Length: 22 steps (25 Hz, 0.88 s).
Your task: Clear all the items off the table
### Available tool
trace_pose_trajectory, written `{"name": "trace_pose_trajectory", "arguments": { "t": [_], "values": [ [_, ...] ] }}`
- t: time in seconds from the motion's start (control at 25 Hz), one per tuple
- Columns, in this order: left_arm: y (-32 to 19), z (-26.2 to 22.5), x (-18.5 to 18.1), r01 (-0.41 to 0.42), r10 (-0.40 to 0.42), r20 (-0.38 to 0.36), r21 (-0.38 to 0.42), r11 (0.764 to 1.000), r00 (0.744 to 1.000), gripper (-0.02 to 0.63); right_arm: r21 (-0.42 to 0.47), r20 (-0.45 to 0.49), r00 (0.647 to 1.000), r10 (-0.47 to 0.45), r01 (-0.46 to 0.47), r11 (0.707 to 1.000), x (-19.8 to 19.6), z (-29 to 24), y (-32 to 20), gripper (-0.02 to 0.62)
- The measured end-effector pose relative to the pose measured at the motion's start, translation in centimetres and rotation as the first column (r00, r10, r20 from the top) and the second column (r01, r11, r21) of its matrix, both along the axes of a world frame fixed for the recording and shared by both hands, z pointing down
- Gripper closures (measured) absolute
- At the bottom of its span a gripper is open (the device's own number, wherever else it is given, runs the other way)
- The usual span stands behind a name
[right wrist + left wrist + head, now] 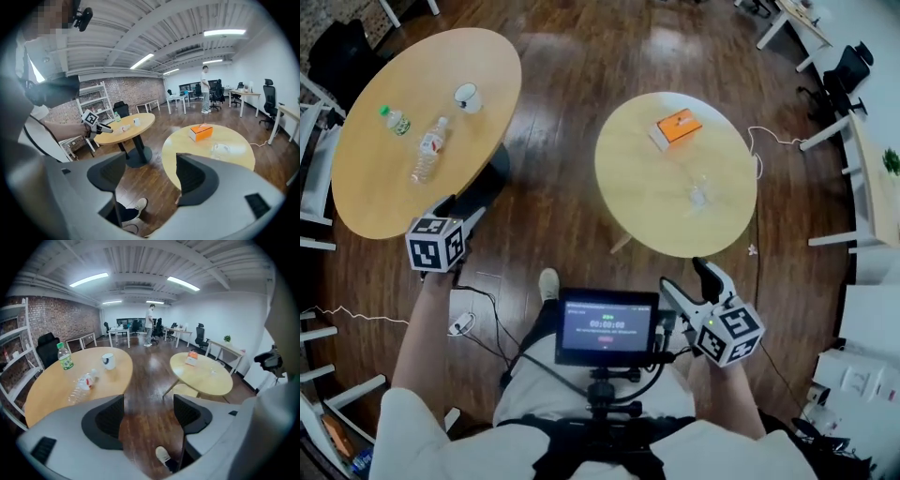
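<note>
1. My left claw [149,417] has its jaws apart, with only the floor [562,187] showing between them.
2. My right claw [151,178] is also parted and holds nothing.
3. In the head view, the left bench [375,192] sits at 10 o'clock. The left claw hangs just off its near edge.
4. That bench carries a green-capped bottle [394,120] standing upright. A clear bottle [429,150] lies on its side at 4 o'clock from it, and a white cup [468,97] stands at 2 o'clock.
5. The right bench [647,187] sits at 1 o'clock, with the right claw short of its near edge.
6. An orange box [675,128] lies toward its far side. A small clear thing [698,195], which I cannot identify, lies at 5 o'clock from the box.
</note>
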<state>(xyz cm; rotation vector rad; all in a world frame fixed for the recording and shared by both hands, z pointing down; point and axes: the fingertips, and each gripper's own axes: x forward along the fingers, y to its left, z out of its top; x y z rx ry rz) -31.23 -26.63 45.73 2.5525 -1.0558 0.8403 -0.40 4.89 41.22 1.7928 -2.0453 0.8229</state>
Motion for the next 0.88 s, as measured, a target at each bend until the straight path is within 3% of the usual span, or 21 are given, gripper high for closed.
{"name": "trace_pose_trajectory", "arguments": {
  "t": [0.16, 0.32, 0.6, 0.88],
  "values": [
    [9.2, -2.2, 6.0, -0.060, 0.056, -0.113, -0.032, 0.998, 0.992, 0.270, 0.016, 0.009, 1.000, -0.011, 0.011, 1.000, 2.7, 0.4, 3.2, 0.246],
    [16.5, -3.1, 11.0, -0.106, 0.096, -0.174, -0.047, 0.993, 0.980, 0.268, 0.028, 0.004, 1.000, -0.014, 0.014, 1.000, 5.3, 0.5, 6.4, 0.246],
    [25.4, -1.6, 17.5, -0.218, 0.193, -0.180, -0.128, 0.968, 0.964, 0.268, 0.046, 0.026, 0.999, 0.039, -0.040, 0.998, 8.9, 0.7, 11.0, 0.246],
    [28.0, -2.6, 21.2, -0.324, 0.303, -0.172, -0.113, 0.939, 0.937, 0.268, 0.067, 0.057, 0.991, 0.121, -0.125, 0.990, 10.2, 1.5, 13.5, 0.246]
  ]
}}
